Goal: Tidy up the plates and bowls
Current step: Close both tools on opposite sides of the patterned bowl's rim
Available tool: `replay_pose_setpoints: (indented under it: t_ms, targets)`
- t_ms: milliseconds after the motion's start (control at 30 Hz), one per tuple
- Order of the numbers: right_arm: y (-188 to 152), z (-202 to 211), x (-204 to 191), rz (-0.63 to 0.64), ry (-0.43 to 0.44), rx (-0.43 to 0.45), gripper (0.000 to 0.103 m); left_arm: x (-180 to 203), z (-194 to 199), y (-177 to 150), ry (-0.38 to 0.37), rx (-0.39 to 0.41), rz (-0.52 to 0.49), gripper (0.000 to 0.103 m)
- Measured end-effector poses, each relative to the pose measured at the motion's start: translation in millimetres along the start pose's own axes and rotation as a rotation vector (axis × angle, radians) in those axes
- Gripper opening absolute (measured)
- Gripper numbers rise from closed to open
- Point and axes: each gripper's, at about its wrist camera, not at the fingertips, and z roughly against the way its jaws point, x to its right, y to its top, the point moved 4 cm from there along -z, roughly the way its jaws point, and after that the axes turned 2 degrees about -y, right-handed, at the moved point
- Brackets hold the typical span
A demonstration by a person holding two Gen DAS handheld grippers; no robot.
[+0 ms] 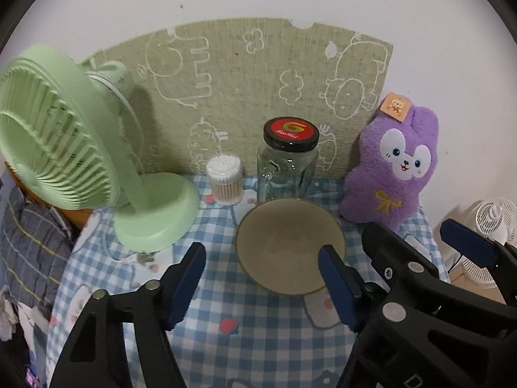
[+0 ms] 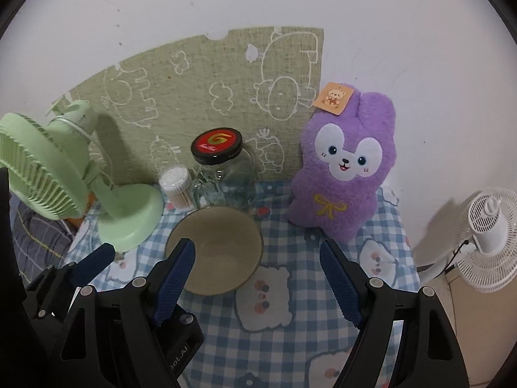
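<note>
Two tongs hang side by side above a small tabletop [image 1: 258,329] covered in blue-and-white checked cloth, both angled downward toward a single bowl [image 1: 290,245]. The bowl, olive-beige and empty, sits upright near the middle of the cloth, and no plate is visible in either view. The left tongs [image 1: 262,286] stand wide with nothing gripped; one blue pad overlaps the bowl's near rim, though whether it touches the rim or merely hovers above it is hard to tell through the fisheye. The right tongs [image 2: 257,286] are also wide and empty, with one pad over the bowl's near left edge and the other over bare cloth. The main risk is crowding. A glass jar [image 1: 287,168] with a black-and-red lid stands just behind the bowl, apparently touching or nearly so, beside a tub of cotton swabs [image 1: 225,177]. A green desk fan [image 1: 64,148] stands to the left and a purple plush rabbit [image 1: 394,168] to the right. A push on the bowl instead of a clean pinch could slide it into the jar and tip it. The two tongs are close together and could collide. A smooth curved rim may also slip from the pads.
</note>
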Motion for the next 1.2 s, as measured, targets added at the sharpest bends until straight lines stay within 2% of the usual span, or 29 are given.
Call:
replay_pose_setpoints:
  t_ms: [167, 200, 467, 633, 833, 933, 1000, 1200]
  targets:
    - [-4, -27, 2, -0.019, 0.006, -0.027, 0.082, 1, -28, -1, -0.005, -0.027, -0.007, 0.064]
    - [-5, -32, 3, -0.021, 0.007, -0.031, 0.082, 1, -33, -1, -0.014, -0.034, -0.009, 0.060]
    - [-10, -70, 2, -0.013, 0.005, -0.055, 0.081, -3, -68, -2, -0.009, -0.054, -0.007, 0.056]
    - [-12, -89, 2, -0.012, 0.002, -0.057, 0.075, -3, -87, -3, 0.024, -0.049, -0.025, 0.053]
    - [-15, -104, -3, -0.013, 0.026, -0.080, 0.065, -4, -103, -6, 0.021, -0.078, -0.020, 0.046]
    - [-17, -109, -5, -0.017, 0.032, -0.087, 0.058, -3, -106, -6, 0.025, -0.082, -0.024, 0.042]
    - [-18, -111, -7, -0.017, 0.035, -0.096, 0.049, -4, -110, -7, 0.030, -0.085, -0.023, 0.039]
    - [-20, -115, -11, -0.022, 0.051, -0.110, 0.041, -7, -115, -9, 0.037, -0.085, -0.025, 0.032]
